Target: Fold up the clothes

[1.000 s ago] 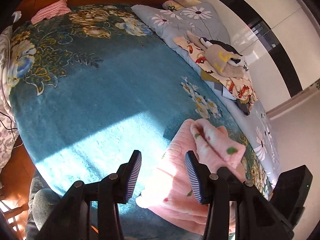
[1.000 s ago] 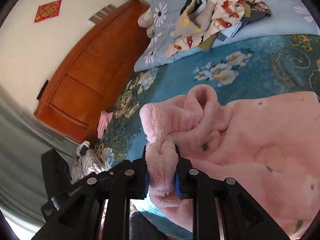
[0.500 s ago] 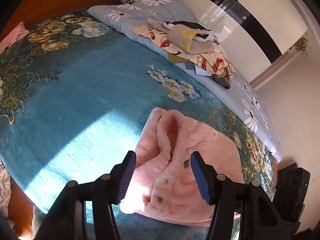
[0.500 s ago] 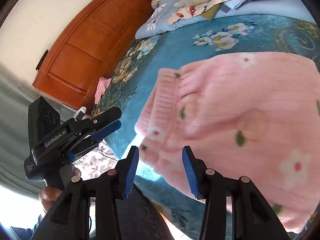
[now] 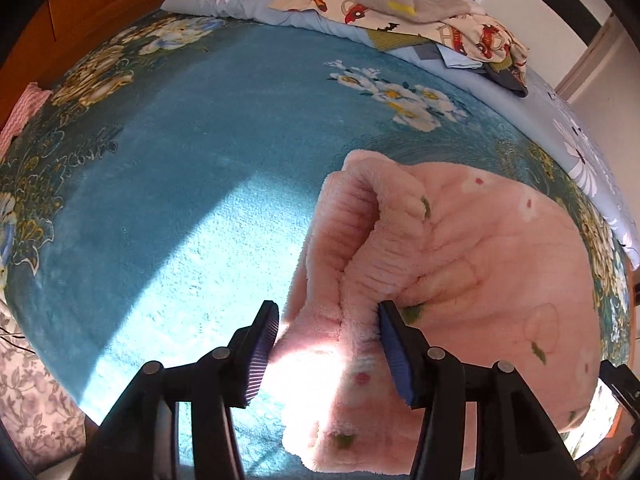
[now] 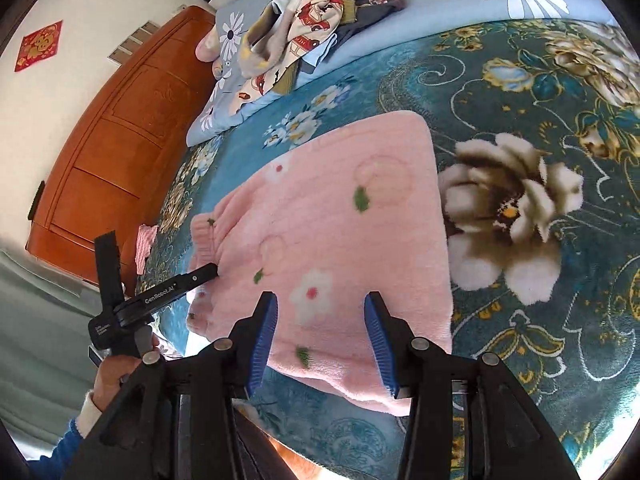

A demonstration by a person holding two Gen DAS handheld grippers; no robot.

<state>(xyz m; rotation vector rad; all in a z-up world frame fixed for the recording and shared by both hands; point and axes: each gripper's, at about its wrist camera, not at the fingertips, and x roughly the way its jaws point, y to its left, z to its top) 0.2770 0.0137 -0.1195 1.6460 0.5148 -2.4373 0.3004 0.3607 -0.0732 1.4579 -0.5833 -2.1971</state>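
Observation:
A pink fleece garment [image 6: 332, 240] with small flowers and green leaves lies folded on the teal floral blanket [image 6: 560, 300]. In the left wrist view the garment [image 5: 440, 280] has a bunched ribbed cuff near its left edge. My left gripper [image 5: 326, 340] is open with its jaws on either side of that bunched edge, low over the cloth. My right gripper [image 6: 320, 332] is open above the garment's near edge and holds nothing. The left gripper also shows in the right wrist view [image 6: 152, 300], at the garment's left end.
A heap of unfolded clothes [image 5: 420, 12] lies on a light blue flowered quilt [image 6: 500, 0] at the far side of the bed. A pink striped cloth [image 5: 22, 112] lies by the wooden headboard [image 6: 112, 140]. The bed edge runs just below both grippers.
My right gripper let go of the pink garment's end and drew back; the garment now lies flat and folded. My left gripper moved in over the garment's bunched left edge.

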